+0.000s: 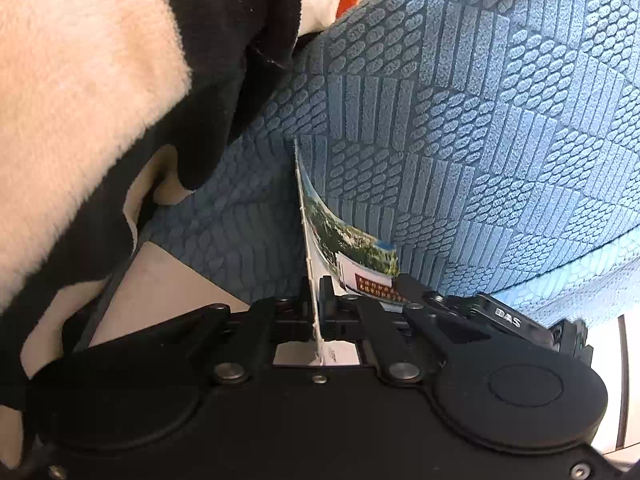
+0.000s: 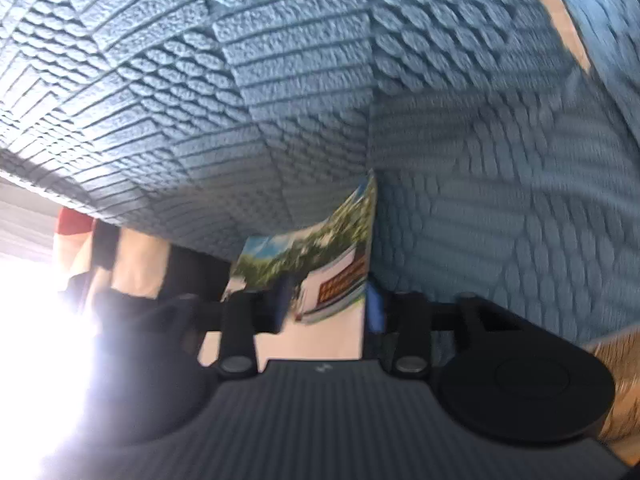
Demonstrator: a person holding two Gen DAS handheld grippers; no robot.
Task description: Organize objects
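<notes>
Setting: domestic, most likely a living room or bedroom. Basis: blue upholstery (image 1: 460,100) with an embossed pattern of bars and ovals fills the upper right of the left wrist view and most of the right wrist view, curved like a sofa cushion or padded seat. A black-and-cream plush toy (image 1: 80,100) occupies the upper left of the left wrist view. A pale floor (image 1: 160,280) shows at lower left. Strong daylight glare at lower left of the right wrist view.
</notes>
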